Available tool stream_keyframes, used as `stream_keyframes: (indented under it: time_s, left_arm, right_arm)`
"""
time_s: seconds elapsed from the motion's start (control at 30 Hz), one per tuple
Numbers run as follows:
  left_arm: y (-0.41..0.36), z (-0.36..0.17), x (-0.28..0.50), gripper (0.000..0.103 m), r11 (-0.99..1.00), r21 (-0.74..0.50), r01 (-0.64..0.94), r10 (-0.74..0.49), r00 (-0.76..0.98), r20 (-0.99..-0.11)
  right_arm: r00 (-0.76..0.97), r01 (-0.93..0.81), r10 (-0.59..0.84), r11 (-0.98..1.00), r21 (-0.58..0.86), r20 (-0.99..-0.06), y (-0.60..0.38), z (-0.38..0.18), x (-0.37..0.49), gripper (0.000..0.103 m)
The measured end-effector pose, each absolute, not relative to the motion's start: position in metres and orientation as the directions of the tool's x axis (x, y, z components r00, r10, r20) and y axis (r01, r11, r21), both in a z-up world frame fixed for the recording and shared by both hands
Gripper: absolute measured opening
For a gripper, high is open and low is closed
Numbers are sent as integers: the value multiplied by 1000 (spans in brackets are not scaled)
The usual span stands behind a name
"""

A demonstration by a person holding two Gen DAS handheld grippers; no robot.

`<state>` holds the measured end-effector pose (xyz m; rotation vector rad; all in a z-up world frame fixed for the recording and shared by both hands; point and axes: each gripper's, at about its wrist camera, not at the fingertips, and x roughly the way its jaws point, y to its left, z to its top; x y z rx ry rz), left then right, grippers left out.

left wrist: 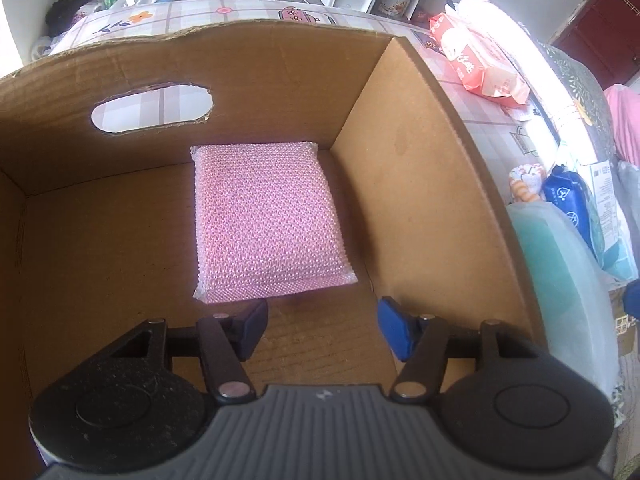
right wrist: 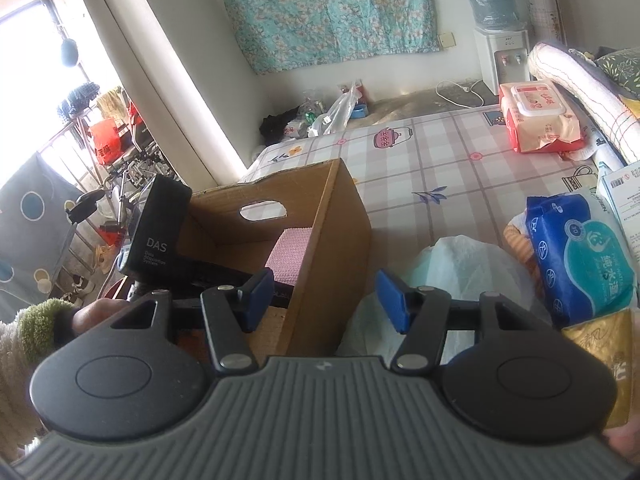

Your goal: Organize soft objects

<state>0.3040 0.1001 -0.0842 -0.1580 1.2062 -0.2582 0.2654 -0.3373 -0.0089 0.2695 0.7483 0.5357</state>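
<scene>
The pink mesh sponge [left wrist: 267, 224] lies flat on the floor of the cardboard box [left wrist: 420, 184], just ahead of the left gripper [left wrist: 322, 330], its near edge almost at the left-hand fingertip. Those jaws stand apart with nothing between them, released. The far box wall has an oval handle hole [left wrist: 152, 107].

The one clearly readable label is "DAS" on the black block [right wrist: 154, 232] seen from the right wrist (smaller print below it is too fine to read). Ahead and to the right of the right gripper [right wrist: 325, 298] lie a blue wipes pack [right wrist: 580, 256] and, farther off, a red wipes pack [right wrist: 538, 118], both with writing too small to read.

Everything sits on a checked, flower-printed sheet [right wrist: 432, 160]; a water dispenser [right wrist: 502, 54] stands by the far wall under a floral cloth [right wrist: 328, 8].

The right jaws also gape, empty, straddling the box's near corner and a pale plastic bag [right wrist: 460, 264].
</scene>
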Motion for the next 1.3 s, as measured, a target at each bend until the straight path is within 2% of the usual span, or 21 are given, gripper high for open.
stream_keyframes:
  time_s: [0.2, 0.3, 0.4, 0.5, 0.6, 0.8, 0.9, 1.0, 1.17, 1.3]
  left_arm:
    - [122, -53, 294, 68, 956, -284, 76, -289, 426, -858]
    - [136, -49, 306, 63, 957, -290, -25, -247, 460, -853]
    - [139, -64, 328, 51, 943, -314, -114, -236, 438, -867]
    - [139, -80, 343, 40, 946, -294, -136, -218, 402, -889]
    - [134, -87, 349, 38, 934, -331, -132, -257, 392, -883]
    - [129, -83, 346, 44, 938, -325, -124, -253, 399, -881]
    - [135, -72, 333, 61, 932, -335, -139, -250, 424, -871]
    - [138, -53, 312, 65, 931, -339, -133, -241, 474, -847]
    - [135, 1, 266, 67, 929, -358, -91, -231, 614, -755]
    - [101, 47, 240, 75, 945, -322, 65, -272, 704, -656]
  right_arm:
    - [623, -351, 534, 844, 405, -572, -350, -9, 257, 57]
    - [624, -343, 528, 847, 406, -576, -352, -10, 254, 57]
    - [628, -335, 523, 850, 407, -577, -354, -10, 251, 57]
    - [635, -325, 515, 854, 405, -576, -358, -10, 249, 57]
    - [641, -312, 502, 862, 400, -581, -362, -10, 249, 57]
    - [649, -288, 482, 872, 397, -588, -371, -13, 251, 57]
    - [654, -282, 476, 874, 394, -588, -374, -13, 248, 57]
    - [664, -279, 466, 880, 384, -584, -382, -12, 240, 57]
    - [706, -257, 410, 908, 331, -578, -404, -7, 234, 57]
    - [751, -209, 342, 935, 288, -564, -436, 2, 236, 57]
